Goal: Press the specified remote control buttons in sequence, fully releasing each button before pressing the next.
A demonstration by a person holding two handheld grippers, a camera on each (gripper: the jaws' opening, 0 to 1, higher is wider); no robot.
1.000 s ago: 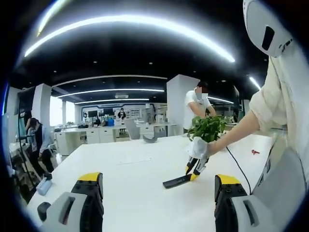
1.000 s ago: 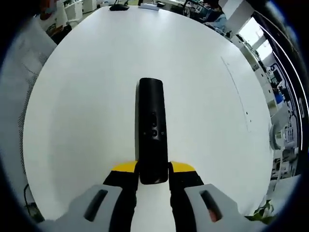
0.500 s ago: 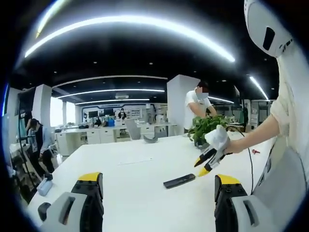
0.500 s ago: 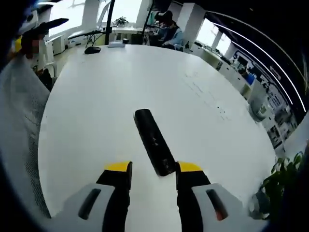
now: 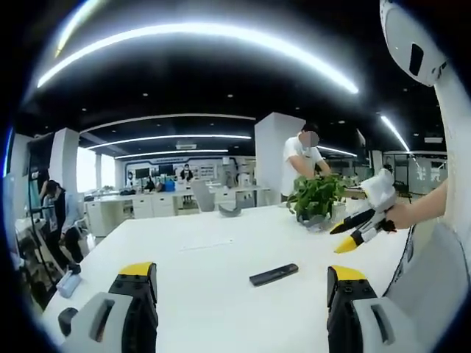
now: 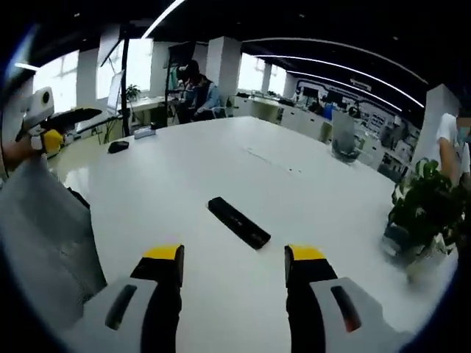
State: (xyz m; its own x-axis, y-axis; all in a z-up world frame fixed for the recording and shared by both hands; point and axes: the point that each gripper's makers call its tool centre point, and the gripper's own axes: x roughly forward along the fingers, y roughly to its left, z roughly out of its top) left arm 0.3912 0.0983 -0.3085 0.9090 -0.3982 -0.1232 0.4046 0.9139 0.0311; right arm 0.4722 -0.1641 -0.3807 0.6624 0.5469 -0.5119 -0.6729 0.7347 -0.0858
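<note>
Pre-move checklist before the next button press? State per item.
1. Remote flat on the table, in both views: ok.
2. Right gripper off the remote, jaws apart: ok.
3. Left gripper clear of the remote, jaws apart: ok.
4. Button positions readable at this range: cannot tell.
5. Potted plant stands apart from the remote: ok.

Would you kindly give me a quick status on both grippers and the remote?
Left gripper open, empty. Right gripper open, clear of the remote. Remote flat on white table. Potted plant off to the side, nothing blocking.
</note>
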